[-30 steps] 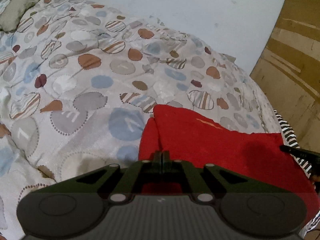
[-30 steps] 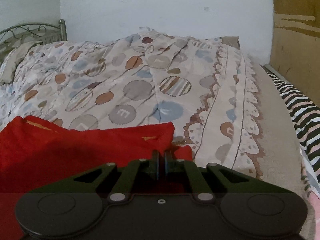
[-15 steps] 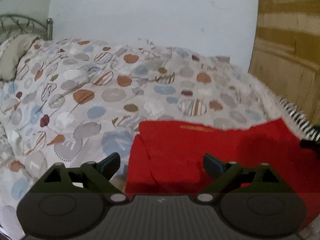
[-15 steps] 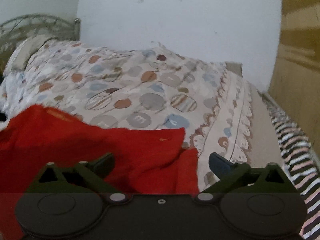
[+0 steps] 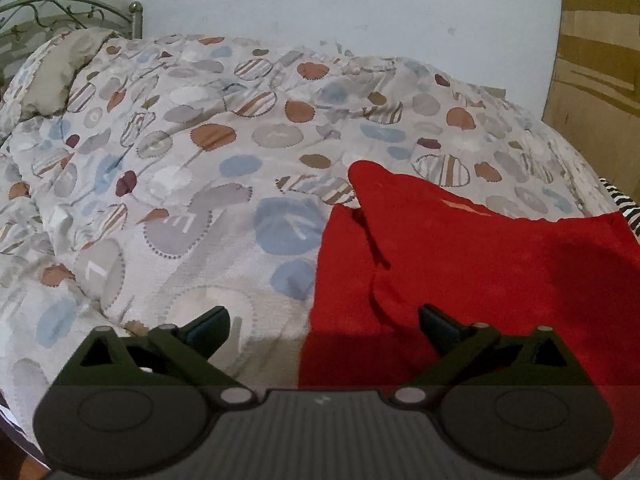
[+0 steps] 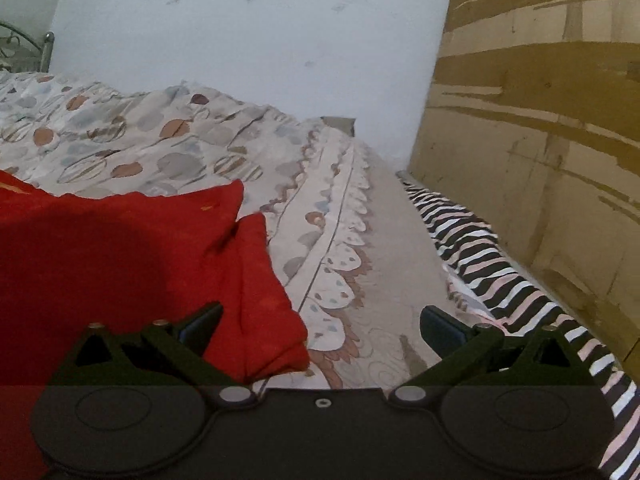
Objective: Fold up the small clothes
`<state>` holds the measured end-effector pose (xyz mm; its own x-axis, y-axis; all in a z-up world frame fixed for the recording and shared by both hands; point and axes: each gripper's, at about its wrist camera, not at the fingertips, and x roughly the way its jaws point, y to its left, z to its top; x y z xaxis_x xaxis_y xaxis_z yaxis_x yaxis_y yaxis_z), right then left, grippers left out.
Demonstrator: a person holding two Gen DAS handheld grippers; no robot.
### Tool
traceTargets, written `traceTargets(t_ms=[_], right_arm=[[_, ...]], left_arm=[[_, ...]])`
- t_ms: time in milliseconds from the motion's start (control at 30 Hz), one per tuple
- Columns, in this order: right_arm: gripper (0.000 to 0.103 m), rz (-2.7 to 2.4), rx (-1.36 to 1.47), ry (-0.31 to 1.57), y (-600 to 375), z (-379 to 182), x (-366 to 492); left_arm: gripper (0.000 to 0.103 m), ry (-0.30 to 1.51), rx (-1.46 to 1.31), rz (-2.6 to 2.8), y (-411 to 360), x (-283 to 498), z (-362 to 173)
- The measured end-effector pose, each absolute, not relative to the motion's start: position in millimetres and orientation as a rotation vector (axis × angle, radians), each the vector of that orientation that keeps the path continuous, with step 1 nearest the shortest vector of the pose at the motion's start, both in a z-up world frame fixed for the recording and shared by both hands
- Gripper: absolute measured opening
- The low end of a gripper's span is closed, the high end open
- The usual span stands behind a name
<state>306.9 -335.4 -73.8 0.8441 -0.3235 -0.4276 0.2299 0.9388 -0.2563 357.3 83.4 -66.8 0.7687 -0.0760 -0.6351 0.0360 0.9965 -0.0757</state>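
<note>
A red garment (image 5: 472, 264) lies folded on the patterned bedspread (image 5: 208, 184), filling the lower right of the left wrist view. It also shows in the right wrist view (image 6: 120, 264) at the lower left, with a folded flap at its right edge. My left gripper (image 5: 324, 326) is open and empty, over the garment's left edge. My right gripper (image 6: 322, 326) is open and empty, just past the garment's right edge, above the bedspread's scalloped border (image 6: 340, 248).
A striped black-and-white cloth (image 6: 500, 276) runs along the bed's right side, against a brown board wall (image 6: 540, 140). A white wall (image 5: 340, 4) is behind the bed. A metal headboard (image 5: 60, 8) and a pillow (image 5: 60, 68) are at the far left.
Both grippers were shut on the red garment's edge a second ago. They have opened, let it go and pulled back, and the garment now lies on the bed.
</note>
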Motion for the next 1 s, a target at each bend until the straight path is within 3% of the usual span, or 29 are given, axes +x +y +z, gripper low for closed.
traceTargets(t_ms=[400, 667, 1000], right_arm=[[0.102, -0.262, -0.096, 0.462, -341, -65, 297], [0.103, -0.301, -0.001, 0.321, -313, -29, 260], [0.103, -0.074, -0.183, 0.349, -233, -24, 262]], left_arm=[[0.103, 0.666, -0.076, -0.086, 90, 325, -45], [0.103, 0.673, -0.158, -0.1, 97, 292, -36], [0.103, 0.719, -0.338, -0.088, 108, 252, -50]])
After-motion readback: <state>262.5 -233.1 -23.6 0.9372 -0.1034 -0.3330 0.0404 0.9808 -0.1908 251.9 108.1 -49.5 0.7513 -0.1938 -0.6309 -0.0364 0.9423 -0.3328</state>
